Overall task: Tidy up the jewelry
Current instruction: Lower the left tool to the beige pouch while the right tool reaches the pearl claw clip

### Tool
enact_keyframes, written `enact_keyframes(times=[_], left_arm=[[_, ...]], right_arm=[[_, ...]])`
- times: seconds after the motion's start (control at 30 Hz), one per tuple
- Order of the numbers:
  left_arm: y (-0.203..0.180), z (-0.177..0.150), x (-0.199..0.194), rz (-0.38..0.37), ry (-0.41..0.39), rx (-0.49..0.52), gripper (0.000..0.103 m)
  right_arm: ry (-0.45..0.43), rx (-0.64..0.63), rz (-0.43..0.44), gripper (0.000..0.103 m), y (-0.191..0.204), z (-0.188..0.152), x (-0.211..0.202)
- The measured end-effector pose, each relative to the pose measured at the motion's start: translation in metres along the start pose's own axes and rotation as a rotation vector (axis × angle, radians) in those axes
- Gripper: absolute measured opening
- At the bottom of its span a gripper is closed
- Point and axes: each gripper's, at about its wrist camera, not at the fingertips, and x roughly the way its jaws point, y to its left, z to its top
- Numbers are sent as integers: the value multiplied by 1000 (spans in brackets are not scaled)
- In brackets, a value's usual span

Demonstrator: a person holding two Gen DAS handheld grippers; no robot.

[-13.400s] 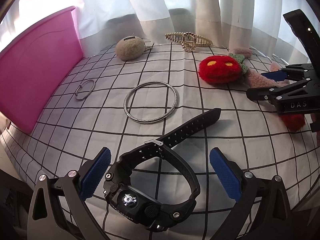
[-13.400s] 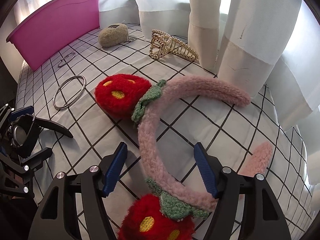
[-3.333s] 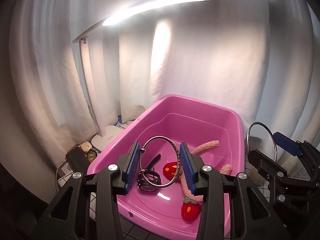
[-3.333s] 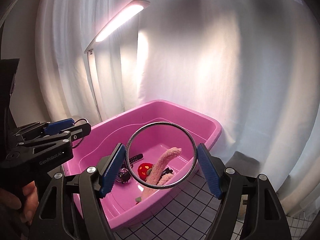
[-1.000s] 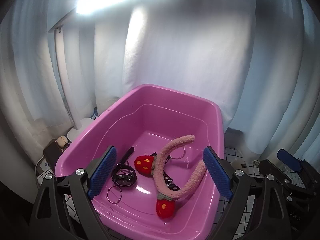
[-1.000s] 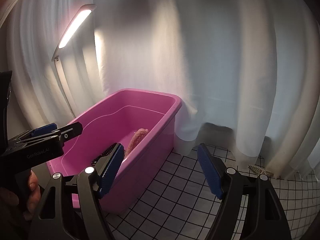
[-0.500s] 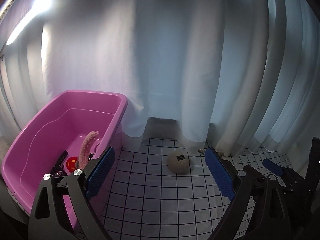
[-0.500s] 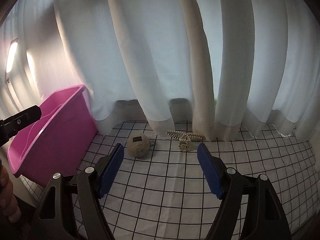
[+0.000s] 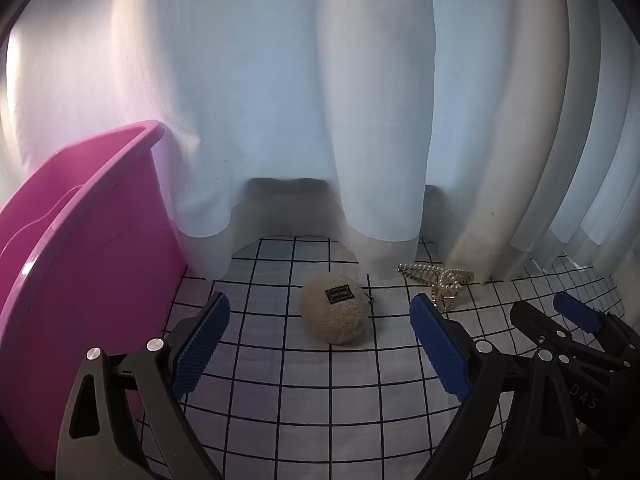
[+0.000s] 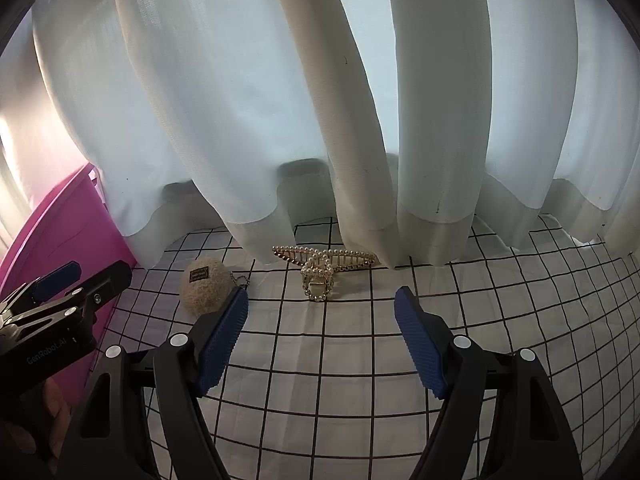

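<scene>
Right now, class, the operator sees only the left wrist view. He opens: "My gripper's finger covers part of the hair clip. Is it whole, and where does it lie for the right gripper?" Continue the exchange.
Observer: In the right wrist view the hair clip shows whole, flat on the checked cloth, ahead of the right gripper.
Operator: Is that gripper ready?
Observer: Its jaws stand wide open with nothing between them.
Operator: Which way does the clip face?
Observer: Its pearl grip end points toward that gripper. The long toothed bar lies crosswise by the curtain.
</scene>
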Motion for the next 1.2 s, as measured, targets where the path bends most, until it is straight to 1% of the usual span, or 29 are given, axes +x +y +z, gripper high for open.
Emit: enact_keyframes(times=[0.1,0.2,0.27,0.43,0.63,0.83,1.0,1.2], left_arm=[[-3,-3,25,-2,13,10,90],[-2,-6,49,-21,46,1,90],[0,-8,64,-10,75,-6,90],[7,-11,87,2,101,-41,90],[7,-16,106,5,131,-31,90],[5,-17,117,-2,135,-35,91],[0,-18,122,-4,135,-27,91],[2,-15,136,-6,155,-52,91]], right_arm=[[24,16,9,72,-2,1,25],[41,15,-9,72,-1,3,48],[61,16,-24,72,0,3,63],[96,34,-31,72,0,1,91],[132,24,-65,72,3,0,119],[160,38,-99,72,3,4,141],[149,32,-114,72,7,11,149],[138,3,-147,72,11,21,164]])
